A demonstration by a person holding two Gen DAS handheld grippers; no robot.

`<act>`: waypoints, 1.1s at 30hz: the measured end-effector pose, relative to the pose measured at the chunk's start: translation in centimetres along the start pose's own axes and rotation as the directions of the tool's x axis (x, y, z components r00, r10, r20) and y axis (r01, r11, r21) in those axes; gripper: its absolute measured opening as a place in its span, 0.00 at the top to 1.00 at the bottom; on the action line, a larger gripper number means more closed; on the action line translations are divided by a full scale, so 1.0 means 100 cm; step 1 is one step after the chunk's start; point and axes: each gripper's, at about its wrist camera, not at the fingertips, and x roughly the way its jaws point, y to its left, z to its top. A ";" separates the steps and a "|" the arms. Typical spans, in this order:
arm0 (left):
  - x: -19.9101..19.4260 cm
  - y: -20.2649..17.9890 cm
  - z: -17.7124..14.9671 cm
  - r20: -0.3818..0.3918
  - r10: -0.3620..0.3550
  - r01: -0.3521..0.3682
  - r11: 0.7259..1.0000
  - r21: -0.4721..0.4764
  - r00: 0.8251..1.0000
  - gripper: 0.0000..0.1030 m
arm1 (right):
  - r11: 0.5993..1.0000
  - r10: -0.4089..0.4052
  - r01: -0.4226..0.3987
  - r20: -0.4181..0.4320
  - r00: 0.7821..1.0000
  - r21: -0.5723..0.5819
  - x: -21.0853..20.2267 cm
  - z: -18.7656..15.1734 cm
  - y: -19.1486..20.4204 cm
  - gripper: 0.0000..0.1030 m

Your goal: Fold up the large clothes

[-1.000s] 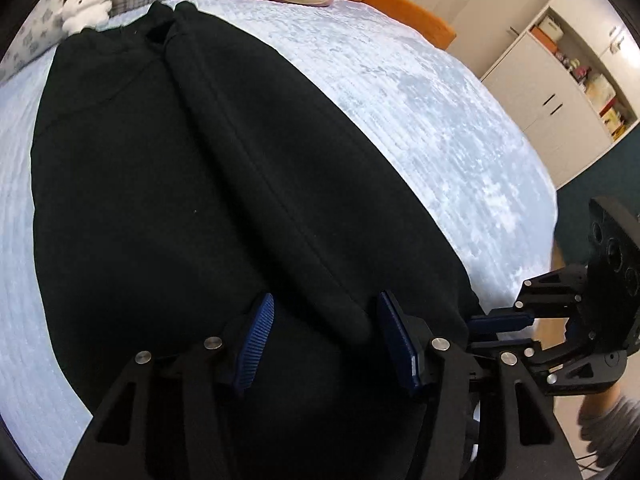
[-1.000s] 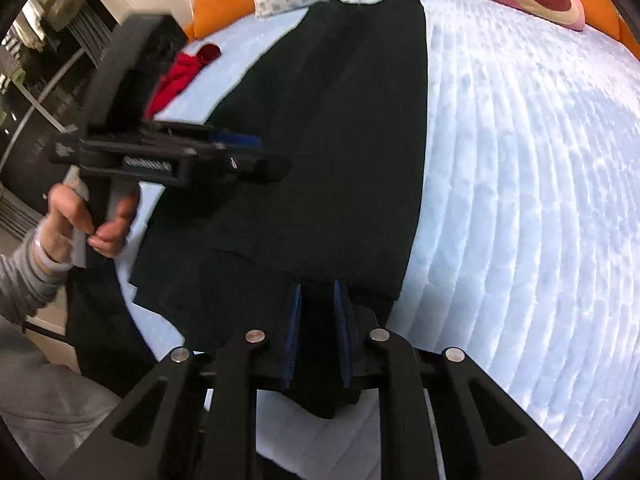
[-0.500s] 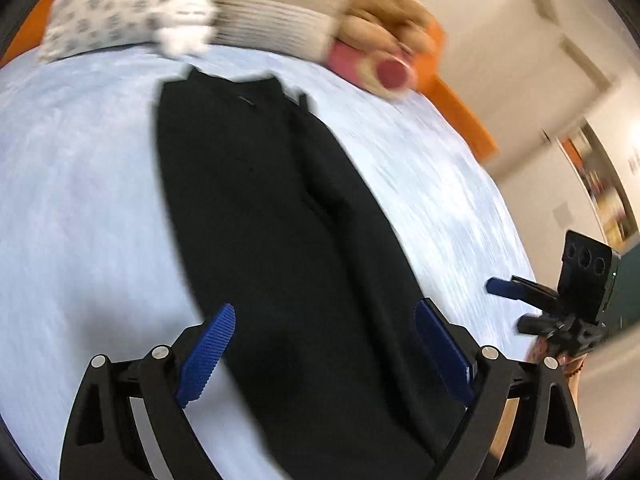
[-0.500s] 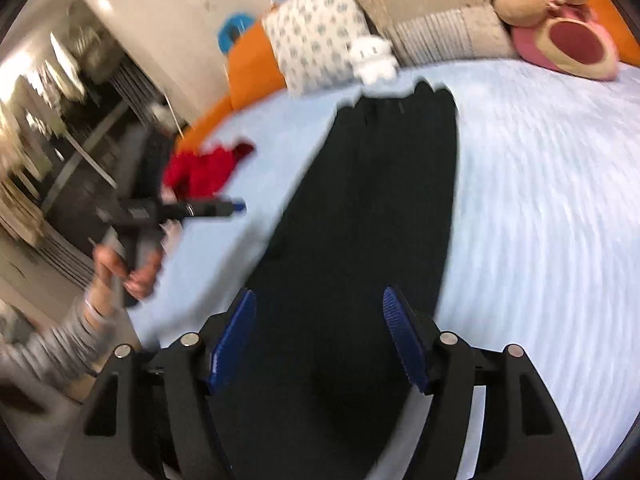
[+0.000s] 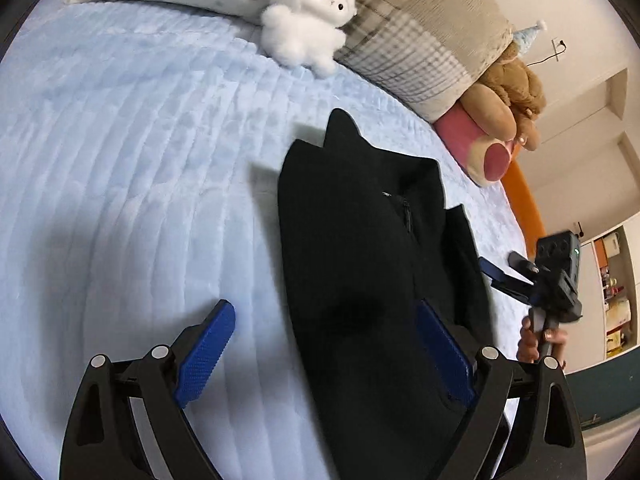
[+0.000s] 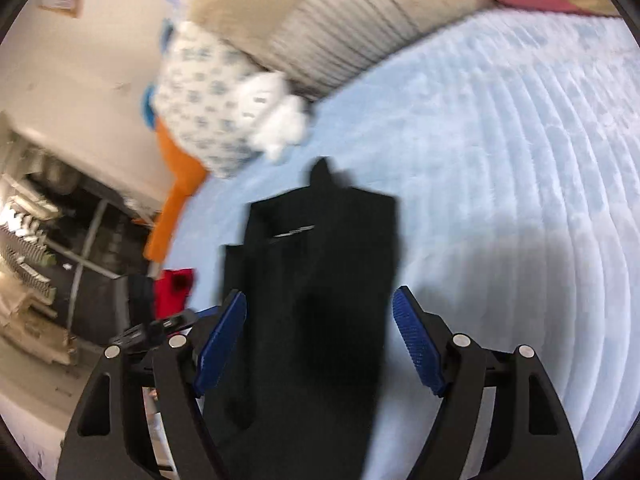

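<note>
Long black trousers, folded lengthwise, lie flat on the pale blue bedspread, their far end pointing at the pillows. My left gripper hovers open over the garment's left edge: one pad is above the spread, the other above the cloth, and nothing is held. In the right wrist view, which is motion-blurred, my right gripper stands open above the same black trousers with its pads clear of the cloth. In the left wrist view the right gripper shows at the garment's right side, with a hand on its handle.
A white plush lamb and patterned pillows line the head of the bed, with a brown and pink plush toy beside them. A red cloth lies near the bed's left edge. Shelves stand beyond the right side.
Both grippers opened and let go of the trousers' near end. They then swept along the garment toward the pillows, so its far end now lies just ahead of them.
</note>
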 end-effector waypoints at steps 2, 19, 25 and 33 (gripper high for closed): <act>0.004 -0.001 0.004 0.010 0.010 -0.011 0.999 0.035 1.000 0.09 | 1.000 -0.027 0.026 -0.033 0.999 -0.013 0.019 0.006 -0.006 0.27; 0.005 -0.046 0.011 0.184 -0.007 -0.010 0.996 0.094 0.983 0.85 | 0.980 0.128 -0.105 0.132 0.983 -0.172 -0.006 -0.004 0.049 0.85; -0.053 -0.090 -0.006 0.283 -0.170 0.103 0.966 0.237 0.944 0.85 | 0.941 0.132 -0.097 0.089 0.987 -0.325 -0.052 -0.026 0.100 0.85; -0.136 -0.164 -0.088 0.256 -0.267 0.070 0.806 0.587 0.929 0.85 | 0.853 0.168 -0.122 0.047 0.985 -0.507 -0.115 -0.097 0.157 0.85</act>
